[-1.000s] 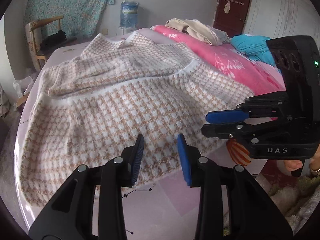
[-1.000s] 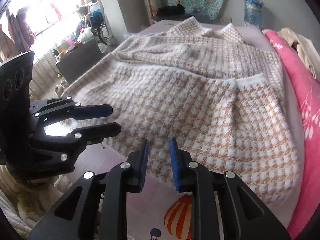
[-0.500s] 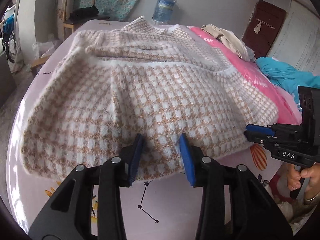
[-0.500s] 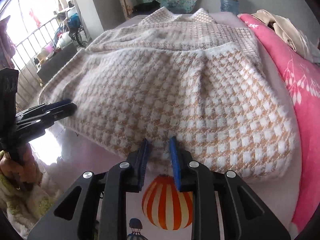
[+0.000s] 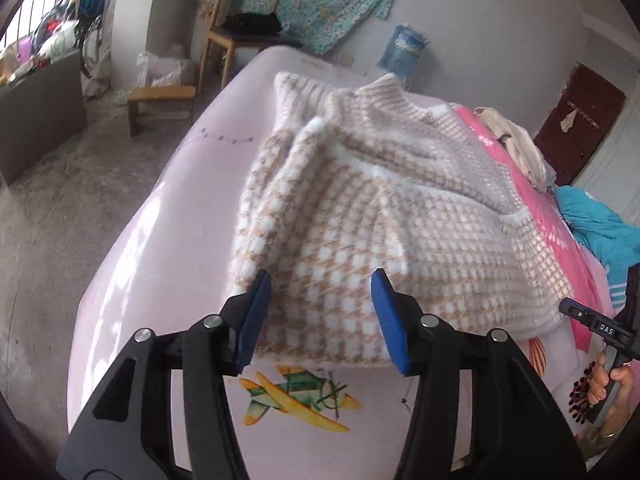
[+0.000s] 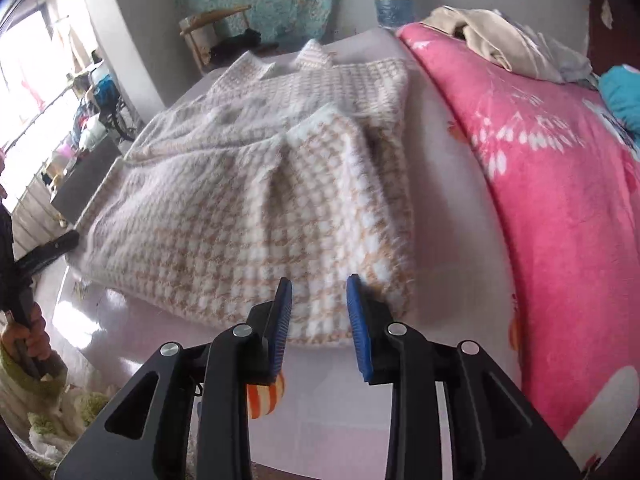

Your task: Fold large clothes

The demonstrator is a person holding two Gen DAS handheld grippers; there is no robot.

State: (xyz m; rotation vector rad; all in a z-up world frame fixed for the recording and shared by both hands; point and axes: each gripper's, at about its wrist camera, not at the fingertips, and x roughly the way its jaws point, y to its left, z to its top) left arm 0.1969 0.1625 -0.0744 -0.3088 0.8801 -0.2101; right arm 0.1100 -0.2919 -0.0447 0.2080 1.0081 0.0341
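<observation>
Opening over the near hem, the left tongs (image 5: 320,316) and the right tongs (image 6: 319,314) each straddle a near corner of the checked sweater (image 5: 380,216), blue pads apart with nothing pinched. The sweater lies spread on the pink bed (image 5: 168,208), collar at the far end. If the pads close too shallow, I judge they could catch only the fluffy top layer, and the fold would drag crooked or slip free.

Bare pink sheet (image 5: 160,240) lies open left of the left jaws and just under both pairs. Ahead of them the checked sweater (image 5: 360,240) fills the way. Right of the right jaws, the pink blanket (image 6: 560,220) walls things off.
</observation>
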